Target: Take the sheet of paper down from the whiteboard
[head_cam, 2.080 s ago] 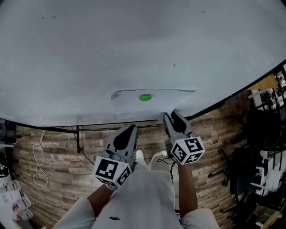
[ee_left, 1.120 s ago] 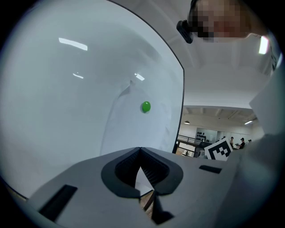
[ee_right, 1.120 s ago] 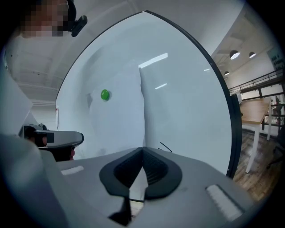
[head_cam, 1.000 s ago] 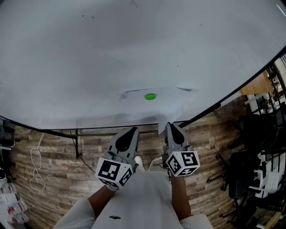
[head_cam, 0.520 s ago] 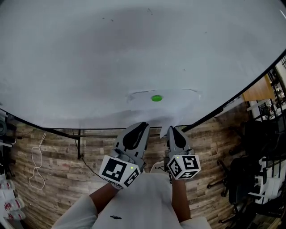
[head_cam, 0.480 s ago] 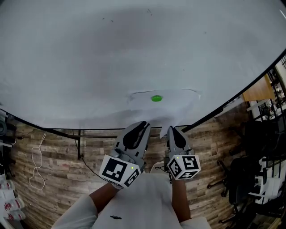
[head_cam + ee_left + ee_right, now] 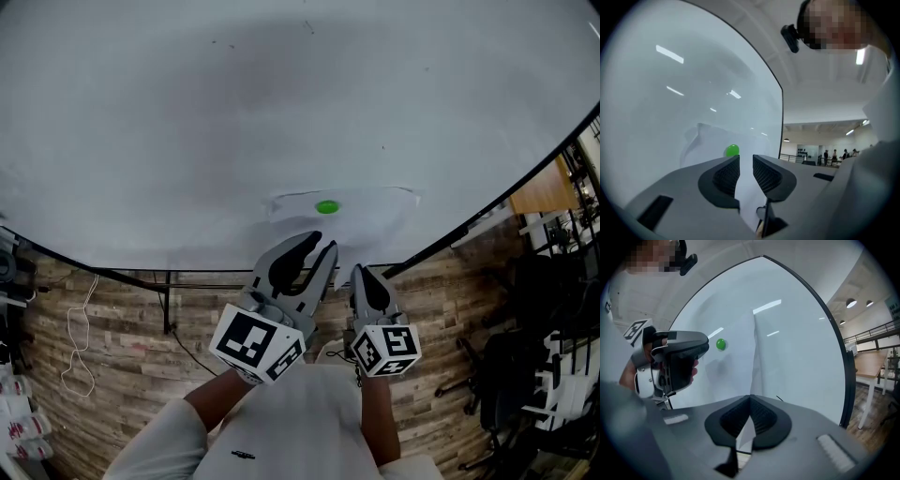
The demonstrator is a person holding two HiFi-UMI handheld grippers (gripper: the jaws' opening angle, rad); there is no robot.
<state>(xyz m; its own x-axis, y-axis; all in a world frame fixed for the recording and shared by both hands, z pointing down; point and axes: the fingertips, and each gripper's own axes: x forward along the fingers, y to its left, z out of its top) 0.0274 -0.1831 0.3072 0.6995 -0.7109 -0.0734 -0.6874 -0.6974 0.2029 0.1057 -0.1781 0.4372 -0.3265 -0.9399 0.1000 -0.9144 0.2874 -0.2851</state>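
- The sheet of paper [image 7: 367, 225] is not yet down. It lies flat against the whiteboard [image 7: 187, 112], low on the board near its bottom frame.
- A single green magnet [image 7: 326, 207] sits on the sheet near the middle of its top edge. It looks like the only thing pinning the sheet, which would explain why the top corners peel away from the board a little.
- The right claw [image 7: 364, 272] is closed tight on the sheet's bottom edge. The right gripper view shows a white sliver of paper pinched between the ribbed pads.
- Likely reason for that grip: it anchors the sheet so it cannot slide or drop once the magnet lets go. Being low, it also leaves the magnet area free for the other hand.
- The left claw [image 7: 321, 242] is level, just below the magnet and nearly in line with it. Its jaws have just been opening and now stand a narrow way apart.
- In the left gripper view the pads press on nothing. The sheet shows through the gap, and the magnet sits just above the left pad.
- My reading is that the gap is being set to fit the magnet and the claw is lining up on it. The magnet has to come off before the sheet can.
- Risk as I judge it: the magnet is small and domed, so a slightly off-centre pinch could skid it across the sheet and not lift it.
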